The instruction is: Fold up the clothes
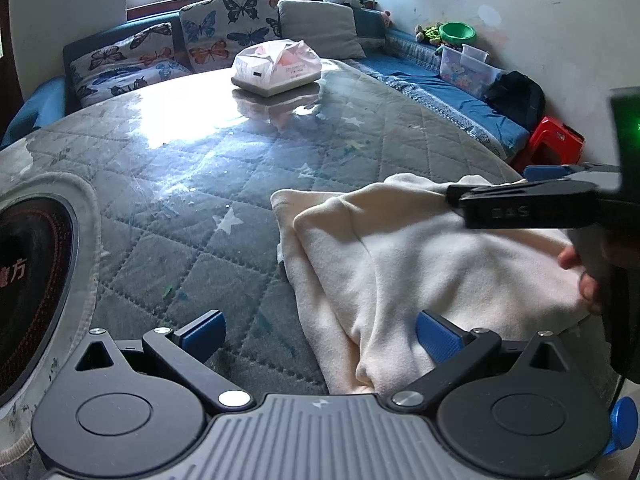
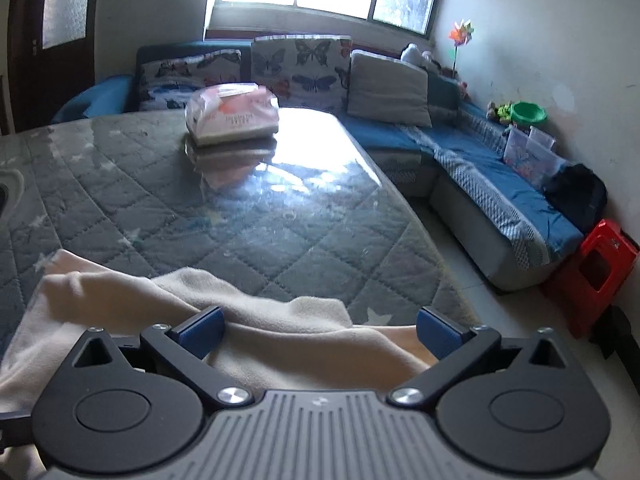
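Across the quilted grey table cover (image 1: 168, 184), a bagged white box (image 1: 277, 67) sits far off near butterfly cushions (image 1: 224, 24); an induction hob (image 1: 28, 288) lies left. Nearby, the cream garment (image 1: 420, 272) lies rumpled, its long axis running away rightward. The left gripper (image 1: 320, 336) gapes wide, empty; the right gripper (image 2: 320, 332) hovers wide over fabric.

A grey quilted table (image 1: 168, 168) under clear glossy plastic is carrying a cream garment (image 1: 400, 264), a bagged packet (image 1: 276, 68) and a black cooktop (image 1: 28, 280).
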Demonstrator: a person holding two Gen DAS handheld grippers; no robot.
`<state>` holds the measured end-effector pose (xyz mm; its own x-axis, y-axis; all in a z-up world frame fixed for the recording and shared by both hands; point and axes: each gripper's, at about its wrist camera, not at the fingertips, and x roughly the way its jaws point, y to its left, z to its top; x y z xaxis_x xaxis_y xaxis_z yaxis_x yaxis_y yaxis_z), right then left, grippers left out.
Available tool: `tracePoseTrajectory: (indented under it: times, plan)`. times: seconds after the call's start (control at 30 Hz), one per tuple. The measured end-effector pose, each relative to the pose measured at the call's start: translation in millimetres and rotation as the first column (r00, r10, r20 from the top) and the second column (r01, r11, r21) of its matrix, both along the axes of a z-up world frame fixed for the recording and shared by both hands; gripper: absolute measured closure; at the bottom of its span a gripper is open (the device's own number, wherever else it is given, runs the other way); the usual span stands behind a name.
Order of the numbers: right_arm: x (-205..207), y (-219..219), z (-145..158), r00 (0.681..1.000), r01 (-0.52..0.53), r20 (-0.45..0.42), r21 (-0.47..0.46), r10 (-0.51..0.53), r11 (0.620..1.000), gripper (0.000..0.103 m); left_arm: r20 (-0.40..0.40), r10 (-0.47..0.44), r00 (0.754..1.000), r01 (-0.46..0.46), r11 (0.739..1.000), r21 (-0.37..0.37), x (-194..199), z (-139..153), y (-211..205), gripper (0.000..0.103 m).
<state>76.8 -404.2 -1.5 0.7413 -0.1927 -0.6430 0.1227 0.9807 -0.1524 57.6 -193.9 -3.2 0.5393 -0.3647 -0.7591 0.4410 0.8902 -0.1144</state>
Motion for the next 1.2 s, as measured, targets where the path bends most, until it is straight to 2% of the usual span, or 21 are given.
tracePoseTrajectory:
  times: [0.6,0.93,1.2]
  plan:
    - [-92,13,13,0.997,0.011,0.07,0.054,-0.014,0.998,0.0,0.0,0.034,0.999,-0.034,0.999,-0.013,-25,9,24,0.0]
    - [-133,28,5,0.997,0.063,0.039,0.127,-0.069,0.99,0.0,0.011,0.055,0.998,-0.055,0.998,0.041,-49,11,38,0.0]
    - [-161,33,1,0.995,0.091,0.028,0.126,-0.096,0.988,0.0,0.004,0.018,1.0,-0.018,0.999,0.041,-66,11,35,0.0]
